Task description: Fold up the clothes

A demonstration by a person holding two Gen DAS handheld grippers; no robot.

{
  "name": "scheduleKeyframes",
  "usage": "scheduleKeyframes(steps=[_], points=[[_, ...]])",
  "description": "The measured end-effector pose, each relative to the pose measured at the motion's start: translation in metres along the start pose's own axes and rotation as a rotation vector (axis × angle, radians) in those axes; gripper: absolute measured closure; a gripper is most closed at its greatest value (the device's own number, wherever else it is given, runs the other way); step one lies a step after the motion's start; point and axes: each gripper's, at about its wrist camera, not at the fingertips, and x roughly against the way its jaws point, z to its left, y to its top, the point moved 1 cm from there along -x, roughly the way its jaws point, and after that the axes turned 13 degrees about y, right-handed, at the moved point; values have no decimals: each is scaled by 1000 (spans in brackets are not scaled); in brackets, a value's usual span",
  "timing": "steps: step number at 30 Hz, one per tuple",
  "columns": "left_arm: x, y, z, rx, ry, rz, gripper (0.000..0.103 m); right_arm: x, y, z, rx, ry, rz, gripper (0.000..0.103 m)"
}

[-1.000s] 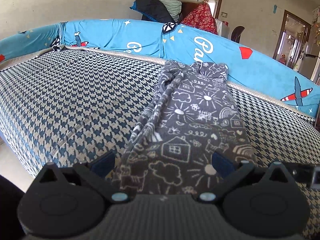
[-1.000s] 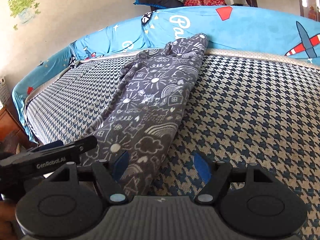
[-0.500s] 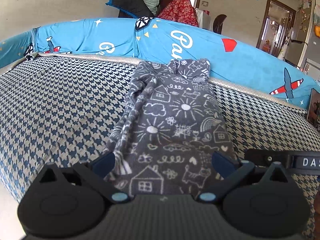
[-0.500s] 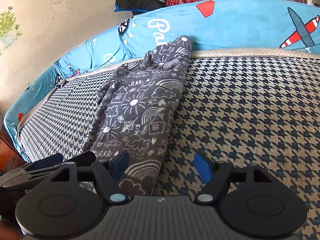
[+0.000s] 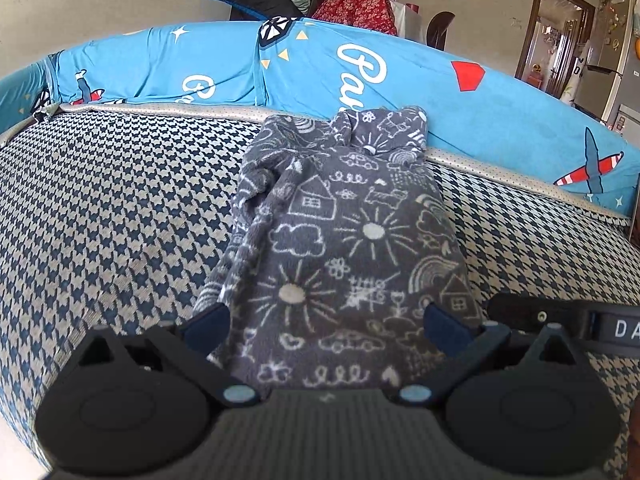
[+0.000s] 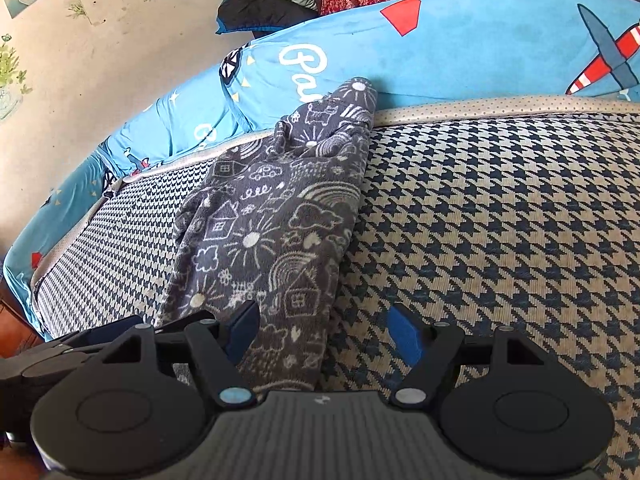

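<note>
Currently both my left gripper (image 5: 326, 322) and right gripper (image 6: 322, 334) gape wide over the grey garment's (image 5: 340, 248) near end; closing risks pinching one layer.

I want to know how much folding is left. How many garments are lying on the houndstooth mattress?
1: a grey doodle-print garment lies lengthwise down the mattress, far end against the blue bolster. More laundry is piled behind the bolster, off the mattress.

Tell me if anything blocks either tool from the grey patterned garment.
Nothing visible does. The grey patterned garment lies bare on the houndstooth cushion; the left tool straddles its near end, and the right tool its right edge.
</note>
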Motion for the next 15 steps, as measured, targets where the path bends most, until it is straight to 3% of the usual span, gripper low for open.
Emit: scheduleKeyframes(steps=[10,15], points=[[-23,12,-2,21,23,38,0,-19,15,-7,-28,12,-22,34],[-30,18,-2,28,23,48,0,-32,24,-12,-53,51,-31,43]])
